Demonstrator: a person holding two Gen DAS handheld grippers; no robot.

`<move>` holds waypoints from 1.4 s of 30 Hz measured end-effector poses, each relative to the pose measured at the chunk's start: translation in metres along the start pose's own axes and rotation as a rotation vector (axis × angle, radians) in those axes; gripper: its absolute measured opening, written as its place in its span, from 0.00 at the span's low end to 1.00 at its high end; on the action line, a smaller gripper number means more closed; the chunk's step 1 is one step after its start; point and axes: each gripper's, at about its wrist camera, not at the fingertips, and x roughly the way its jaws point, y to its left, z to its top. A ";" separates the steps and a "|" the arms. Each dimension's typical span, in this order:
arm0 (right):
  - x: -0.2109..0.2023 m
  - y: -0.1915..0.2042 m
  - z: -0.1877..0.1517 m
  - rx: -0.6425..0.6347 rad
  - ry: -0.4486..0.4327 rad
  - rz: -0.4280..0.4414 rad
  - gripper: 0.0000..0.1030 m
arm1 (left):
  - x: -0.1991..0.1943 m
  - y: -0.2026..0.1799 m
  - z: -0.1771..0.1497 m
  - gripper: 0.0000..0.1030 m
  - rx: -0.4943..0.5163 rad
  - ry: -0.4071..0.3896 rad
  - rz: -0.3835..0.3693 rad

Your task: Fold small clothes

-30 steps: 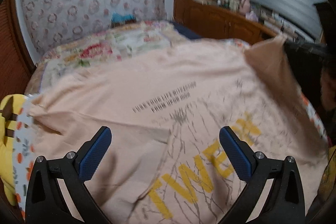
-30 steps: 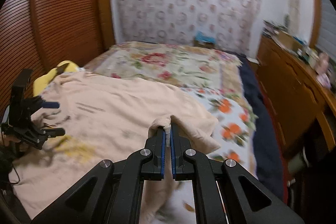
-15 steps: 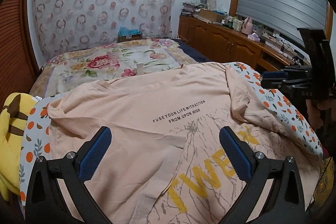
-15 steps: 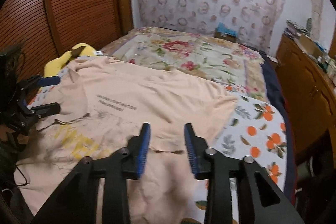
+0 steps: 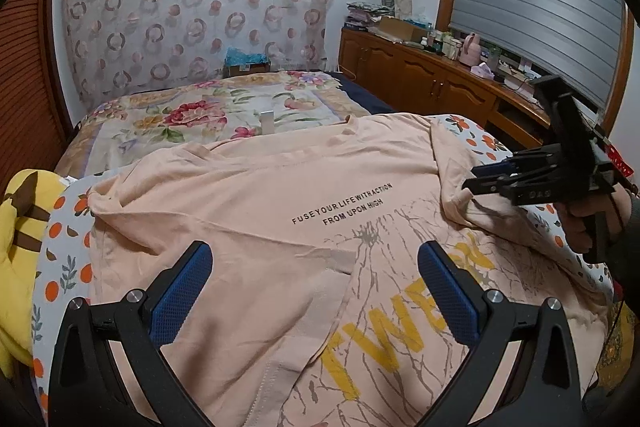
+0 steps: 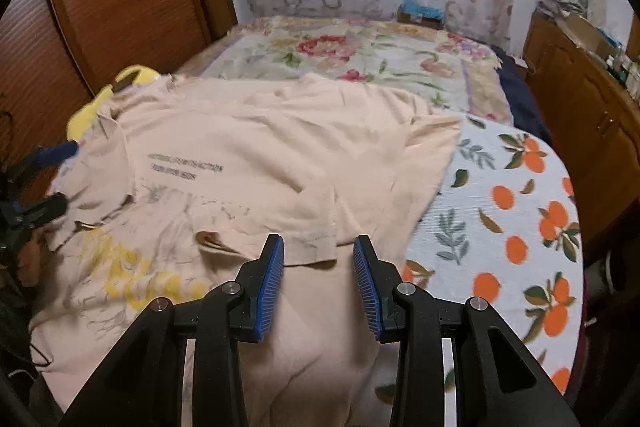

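Orange-print cloth (image 6: 516, 211) under everything, floral bedspread (image 5: 208, 115) behind it, yellow plush toy (image 5: 18, 227) at the left, wooden cabinet (image 5: 420, 75) along the wall, patterned curtain (image 5: 192, 7).

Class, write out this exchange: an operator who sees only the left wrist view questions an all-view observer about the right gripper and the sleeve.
Operator: Is the right gripper holding cloth?
Observer: No. The right gripper is open, with nothing between its fingers.
Operator: Where is the sleeve relative to it?
Observer: The sleeve lies folded onto the T-shirt, with its hem just ahead of the fingertips.
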 end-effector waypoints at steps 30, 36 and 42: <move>-0.014 0.032 0.026 -0.129 -0.083 0.032 0.30 | -0.003 0.012 -0.002 1.00 -0.038 -0.018 0.035; -0.028 0.011 -0.009 -0.038 -0.042 -0.032 0.31 | -0.001 0.010 -0.001 1.00 -0.033 -0.011 0.036; -0.032 0.009 -0.039 0.018 -0.010 -0.008 0.31 | 0.003 0.006 -0.001 1.00 -0.030 0.003 0.046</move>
